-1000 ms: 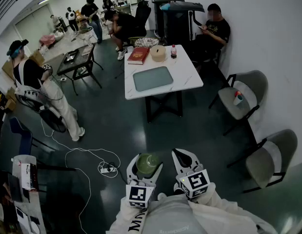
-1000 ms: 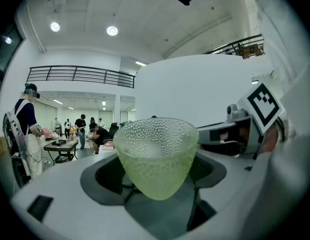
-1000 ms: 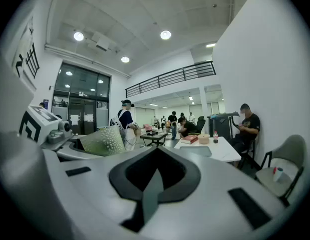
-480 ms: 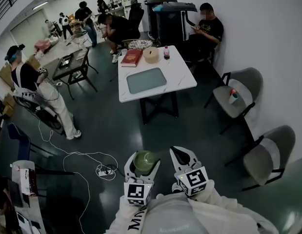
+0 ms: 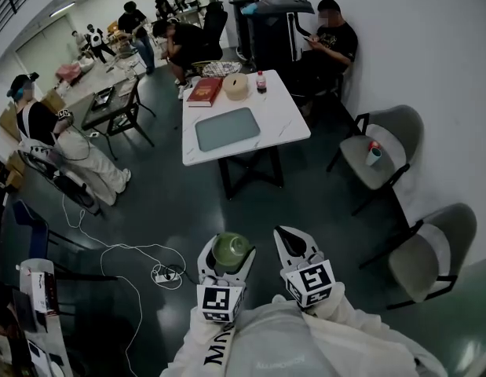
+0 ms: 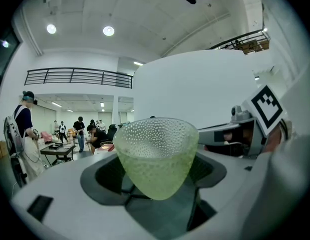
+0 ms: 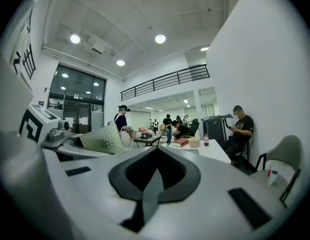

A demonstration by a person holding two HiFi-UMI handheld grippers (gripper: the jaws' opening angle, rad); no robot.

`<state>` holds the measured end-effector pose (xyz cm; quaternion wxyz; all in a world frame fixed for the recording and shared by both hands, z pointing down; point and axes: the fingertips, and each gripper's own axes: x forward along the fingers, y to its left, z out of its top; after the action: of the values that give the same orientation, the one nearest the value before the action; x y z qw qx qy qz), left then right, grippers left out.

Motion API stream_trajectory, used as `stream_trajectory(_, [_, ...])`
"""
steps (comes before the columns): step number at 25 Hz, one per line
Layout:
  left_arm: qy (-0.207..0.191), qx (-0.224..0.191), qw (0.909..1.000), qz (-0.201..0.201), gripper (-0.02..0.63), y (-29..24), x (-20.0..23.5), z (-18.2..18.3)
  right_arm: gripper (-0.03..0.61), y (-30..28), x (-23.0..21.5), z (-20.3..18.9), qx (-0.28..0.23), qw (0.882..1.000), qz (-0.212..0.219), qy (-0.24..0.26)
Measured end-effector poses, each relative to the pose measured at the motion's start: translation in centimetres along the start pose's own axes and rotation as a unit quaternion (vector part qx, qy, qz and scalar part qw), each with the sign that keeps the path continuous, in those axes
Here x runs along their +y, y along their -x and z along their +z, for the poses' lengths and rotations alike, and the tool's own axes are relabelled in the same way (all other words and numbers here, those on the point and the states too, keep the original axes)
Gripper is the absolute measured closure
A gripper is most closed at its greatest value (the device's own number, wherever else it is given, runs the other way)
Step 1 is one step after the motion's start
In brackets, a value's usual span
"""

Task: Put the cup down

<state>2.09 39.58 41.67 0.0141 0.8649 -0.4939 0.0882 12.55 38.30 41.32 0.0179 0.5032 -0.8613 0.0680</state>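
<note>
A pale green, bumpy glass cup sits between the jaws of my left gripper, which is shut on it; the left gripper view shows the cup upright and filling the jaw gap. My right gripper is held beside it at the bottom of the head view, shut with nothing in it. In the right gripper view the jaws meet at the tips, and the cup shows to their left. Both grippers are held over dark floor, well short of the white table.
On the table lie a teal mat, a red book, a round tan box and a bottle. Two grey chairs stand along the right wall. Cables and a power strip lie on the floor at left. People are around.
The table has drifted slightly left in the head view and both grippers sit a little higher. The cup stays in the left gripper. The person at left has shifted posture.
</note>
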Motion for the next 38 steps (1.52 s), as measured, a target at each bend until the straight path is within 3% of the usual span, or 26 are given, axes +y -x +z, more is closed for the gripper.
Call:
stream_trajectory(10, [-0.006,0.003,1.0000,0.004,0.229,-2.9,-2.8,0.5,0.574,-0.2,-3.6,-0.9,0.011,1.000,0.017,-0.013])
stream_trajectory(17, [0.001,0.007,0.9997,0.023,0.229,-3.7,-1.2,-0.1,0.574,-1.9,-3.5,-1.8,0.020,0.999,0.037,-0.021])
stream_trajectory(38, [0.012,0.012,0.9998,0.010,0.229,-12.0,6.5,-1.3,0.574,-12.0,-7.2,-3.0,0.048,0.998,0.015,-0.025])
